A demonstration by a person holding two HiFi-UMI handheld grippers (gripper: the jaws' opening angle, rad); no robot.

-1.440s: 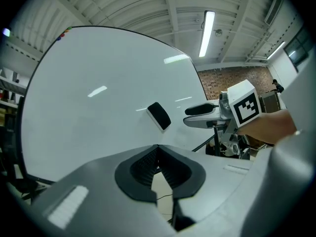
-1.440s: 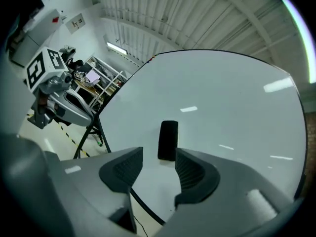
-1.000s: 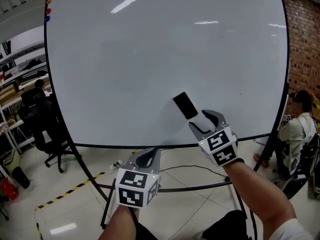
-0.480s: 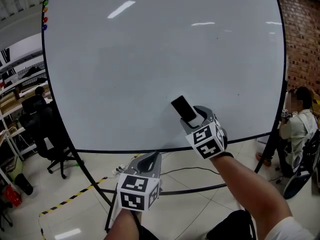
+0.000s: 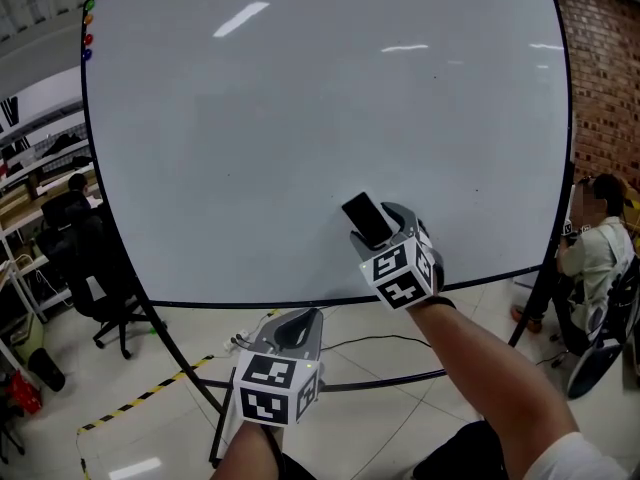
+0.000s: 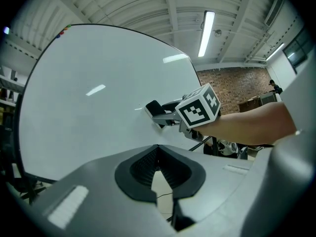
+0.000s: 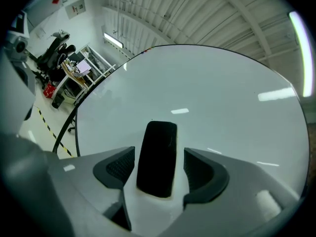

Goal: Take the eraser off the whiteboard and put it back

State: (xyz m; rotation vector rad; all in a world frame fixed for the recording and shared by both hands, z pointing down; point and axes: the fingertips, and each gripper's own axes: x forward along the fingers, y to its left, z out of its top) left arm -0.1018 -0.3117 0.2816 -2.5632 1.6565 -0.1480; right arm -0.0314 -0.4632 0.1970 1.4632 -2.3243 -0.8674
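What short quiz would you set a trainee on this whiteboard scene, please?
1. Fill in: the jaws of the left hand-held gripper are ____.
2. Which one has the eraser between its jaws? A) the left hand-held gripper B) the right hand-held gripper
3. True or false: the eraser lies on the floor.
Key: 1 together, with nothing between them. 2 B; its jaws have just been opening and stand apart on either side of the eraser, pads not pressing on it. 3 false; it sits on the whiteboard.
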